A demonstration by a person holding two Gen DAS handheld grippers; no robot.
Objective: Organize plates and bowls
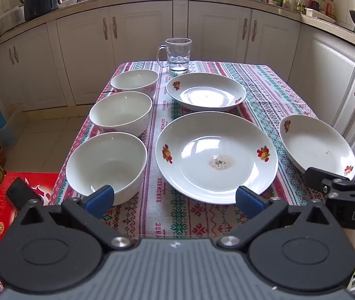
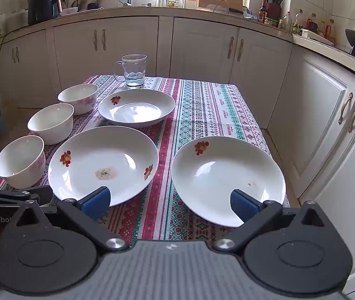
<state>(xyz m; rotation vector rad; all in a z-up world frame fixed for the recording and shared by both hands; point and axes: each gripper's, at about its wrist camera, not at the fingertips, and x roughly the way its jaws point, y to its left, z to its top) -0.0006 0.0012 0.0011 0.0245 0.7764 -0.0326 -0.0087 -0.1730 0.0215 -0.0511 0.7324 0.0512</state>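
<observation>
Both tools gape, holding nothing: left tool point(image 1: 174, 198), right tool point(image 2: 169, 200). Ahead-left, three glossy round bowls point(image 1: 106, 165) lined up for nesting; centre, two flowered plates point(image 1: 216, 157); third plate point(image 2: 227, 177) at right tool, possibly overhanging the clothed worktop point(image 2: 202, 100).

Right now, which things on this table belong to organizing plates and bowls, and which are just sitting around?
Part of the job:
three white bowls: near, middle, far
three flowered plates: middle, far, right

Just sitting around:
glass mug
patterned tablecloth
</observation>
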